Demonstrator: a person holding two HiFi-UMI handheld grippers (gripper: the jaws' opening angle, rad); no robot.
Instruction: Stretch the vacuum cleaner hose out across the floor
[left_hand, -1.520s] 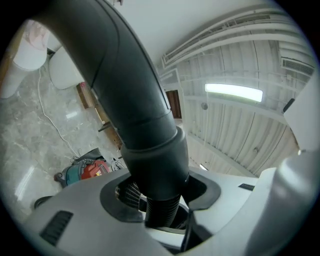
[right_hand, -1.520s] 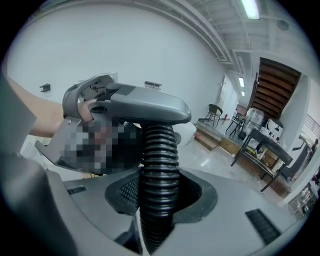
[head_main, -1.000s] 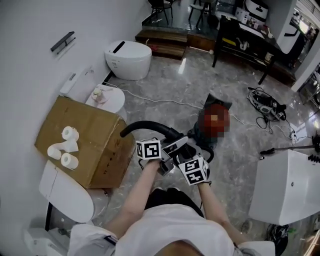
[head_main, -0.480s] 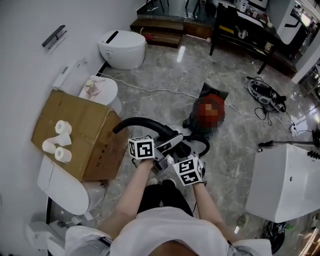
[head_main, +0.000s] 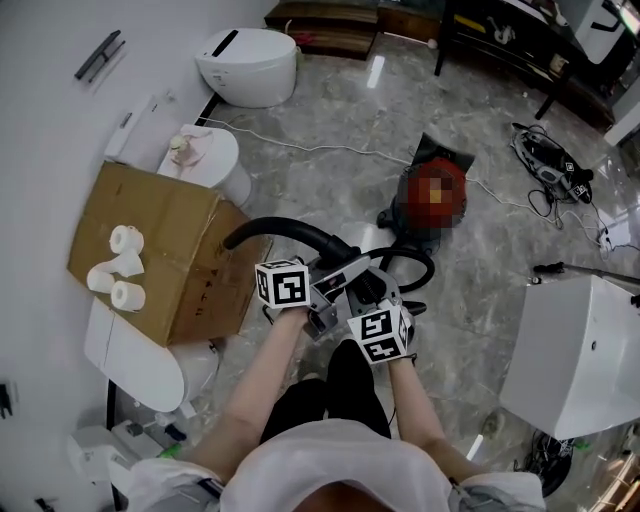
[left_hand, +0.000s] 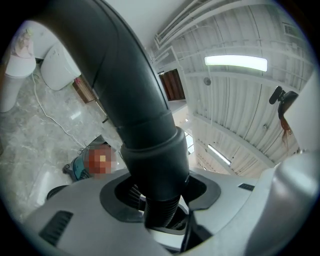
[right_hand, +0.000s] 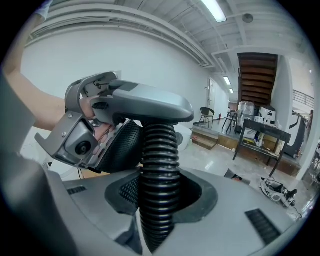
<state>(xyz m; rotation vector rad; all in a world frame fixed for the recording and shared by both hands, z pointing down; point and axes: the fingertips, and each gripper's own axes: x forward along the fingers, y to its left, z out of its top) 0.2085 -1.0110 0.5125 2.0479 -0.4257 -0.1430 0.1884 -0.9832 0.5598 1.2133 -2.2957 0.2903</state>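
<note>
both tools locked on: left gripper clamps the hose's smooth cuff, right gripper clamps the ribbed hose. it loops beside the vacuum cleaner; the stretch isn't done yet.

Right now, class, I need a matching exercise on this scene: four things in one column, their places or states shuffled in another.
1 left claw
2 right claw
3 paper rolls
4 white cable

A on the cardboard box
B shut on the hose at its smooth cuff
C trailing over the floor
D shut on plain ribbed hose

Pairs: 1-B, 2-D, 3-A, 4-C
</note>
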